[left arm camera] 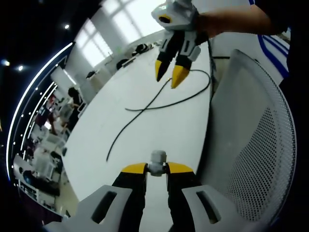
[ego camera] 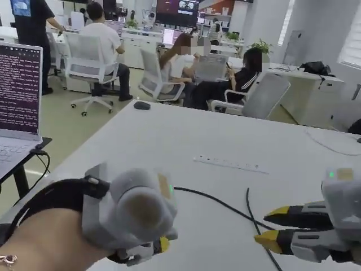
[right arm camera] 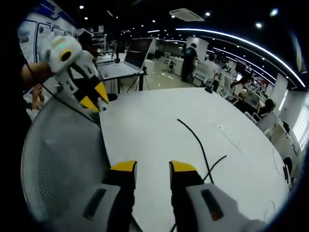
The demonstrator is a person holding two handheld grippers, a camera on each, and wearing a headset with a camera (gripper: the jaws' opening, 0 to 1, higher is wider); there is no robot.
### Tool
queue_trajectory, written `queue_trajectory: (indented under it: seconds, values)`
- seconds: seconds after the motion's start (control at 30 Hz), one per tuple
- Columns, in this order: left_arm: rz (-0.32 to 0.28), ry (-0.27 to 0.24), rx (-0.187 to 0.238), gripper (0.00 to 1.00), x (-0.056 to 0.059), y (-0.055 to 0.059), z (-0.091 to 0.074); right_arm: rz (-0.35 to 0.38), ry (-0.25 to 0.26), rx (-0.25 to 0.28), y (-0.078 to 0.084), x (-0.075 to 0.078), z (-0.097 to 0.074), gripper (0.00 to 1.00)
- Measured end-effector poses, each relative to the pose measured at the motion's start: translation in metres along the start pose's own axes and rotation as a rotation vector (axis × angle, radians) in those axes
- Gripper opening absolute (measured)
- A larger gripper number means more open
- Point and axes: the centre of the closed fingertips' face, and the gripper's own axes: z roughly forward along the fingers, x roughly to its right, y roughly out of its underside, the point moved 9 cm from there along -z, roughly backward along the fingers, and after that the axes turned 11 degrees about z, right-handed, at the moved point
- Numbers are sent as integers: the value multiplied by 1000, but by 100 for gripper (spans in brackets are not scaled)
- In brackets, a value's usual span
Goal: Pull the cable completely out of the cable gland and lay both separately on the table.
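White table (ego camera: 225, 141), smooth and matte, takes up most of the head view, with an open office behind it in the upper frame: seated people on swivel chairs, desks, bright windows at right. Grey mesh chair (left arm camera: 256, 159) is at the right of the left gripper view, cut off by the frame. Laptop (ego camera: 17, 96), open with text on its screen, is cropped at the left edge. Thin black cable (right arm camera: 195, 137) lies loose and curved on the table, its far run out of frame. Right gripper (right arm camera: 153, 166): yellow-tipped fingers apart, nothing between them; its body is cropped at the lower right of the head view. Left gripper (left arm camera: 157, 168): fingers clamped on the small pale cable gland (left arm camera: 158, 158), bottom centre, clear of the cable's end; the gland's detail is hard to make out.
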Motion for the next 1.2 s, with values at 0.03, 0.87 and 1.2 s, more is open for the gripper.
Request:
queue_trajectory:
  seconds: [0.03,0.87,1.2]
  values:
    - [-10,13,12,16,-4,-1,2,20,-13,-1,3,-7,-2,28]
    - [-78,326,32,16,-23,30,123,248,147,30,50,-66,-43,34]
    - [-69,398,-35,16,-9,54,176,263,181,23,48,-54,-42,33]
